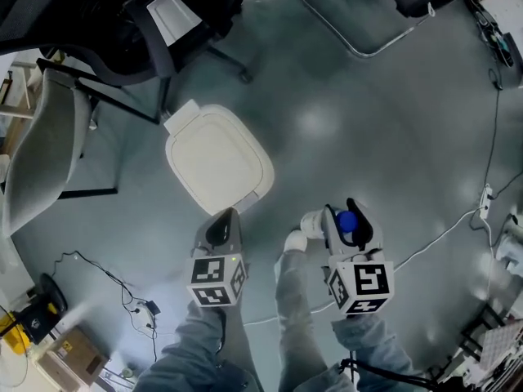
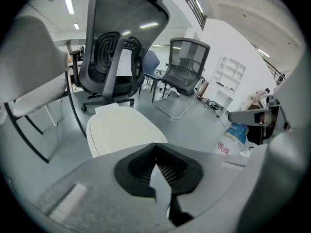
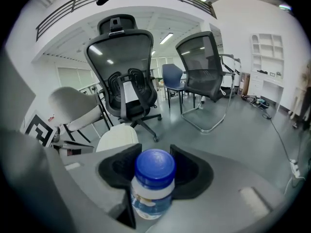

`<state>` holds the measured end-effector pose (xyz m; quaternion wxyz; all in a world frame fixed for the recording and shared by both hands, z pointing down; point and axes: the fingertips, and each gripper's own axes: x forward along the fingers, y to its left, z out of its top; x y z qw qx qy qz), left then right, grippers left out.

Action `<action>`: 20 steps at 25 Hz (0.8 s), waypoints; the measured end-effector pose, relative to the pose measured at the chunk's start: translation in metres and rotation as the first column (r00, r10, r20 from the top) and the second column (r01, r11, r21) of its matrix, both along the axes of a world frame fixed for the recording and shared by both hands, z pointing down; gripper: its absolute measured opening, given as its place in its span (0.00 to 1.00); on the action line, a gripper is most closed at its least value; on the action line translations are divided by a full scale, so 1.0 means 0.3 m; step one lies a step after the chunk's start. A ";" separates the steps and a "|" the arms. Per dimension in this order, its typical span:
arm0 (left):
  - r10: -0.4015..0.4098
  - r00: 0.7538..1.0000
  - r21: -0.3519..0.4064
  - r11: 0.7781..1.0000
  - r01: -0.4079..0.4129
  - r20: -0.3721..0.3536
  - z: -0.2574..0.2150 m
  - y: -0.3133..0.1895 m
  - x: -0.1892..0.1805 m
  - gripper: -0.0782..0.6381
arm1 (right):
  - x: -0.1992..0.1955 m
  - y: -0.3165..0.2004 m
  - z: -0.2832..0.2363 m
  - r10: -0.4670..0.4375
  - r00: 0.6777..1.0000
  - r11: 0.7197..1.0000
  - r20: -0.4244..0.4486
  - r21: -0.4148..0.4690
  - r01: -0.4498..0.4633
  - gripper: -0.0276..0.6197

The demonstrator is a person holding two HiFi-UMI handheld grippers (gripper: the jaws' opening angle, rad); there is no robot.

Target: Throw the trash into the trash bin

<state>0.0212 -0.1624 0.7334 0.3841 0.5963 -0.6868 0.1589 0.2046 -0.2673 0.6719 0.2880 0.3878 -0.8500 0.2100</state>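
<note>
The right claw (image 3: pixel 153 173) is clamped on the bottle (image 3: pixel 152 191). The left claw (image 2: pixel 156 165) is pressed together, empty. The bin (image 1: pixel 217 158) sits just ahead on the floor, its lid (image 2: pixel 121 130) down. The left claw should raise the lid first; the right then releases squarely over the opening.

The white trash bin (image 1: pixel 216 158), lid closed, stood left of the centre in the head view. The bottle (image 1: pixel 347 221) (blue cap up) was at its lower right.

An open-plan office: mesh swivel chair (image 3: pixel 121 67) and cantilever chair (image 3: pixel 199 62) on grey floor (image 1: pixel 392 137), white shelving (image 3: pixel 265 50) at three o'clock, ceiling strip lights (image 3: pixel 166 38).
</note>
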 end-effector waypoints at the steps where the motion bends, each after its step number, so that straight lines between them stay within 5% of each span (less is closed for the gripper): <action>1: 0.000 1.000 -0.009 1.000 0.000 0.000 0.019 0.008 0.005 0.12 | -0.001 0.000 0.017 -0.005 1.000 1.000 -0.005 -0.002 0.005 0.33; 20: 0.001 1.000 -0.106 0.994 0.000 0.008 0.239 0.027 0.070 0.12 | 0.007 -0.007 0.139 -0.029 1.000 0.998 -0.006 -0.060 0.028 0.33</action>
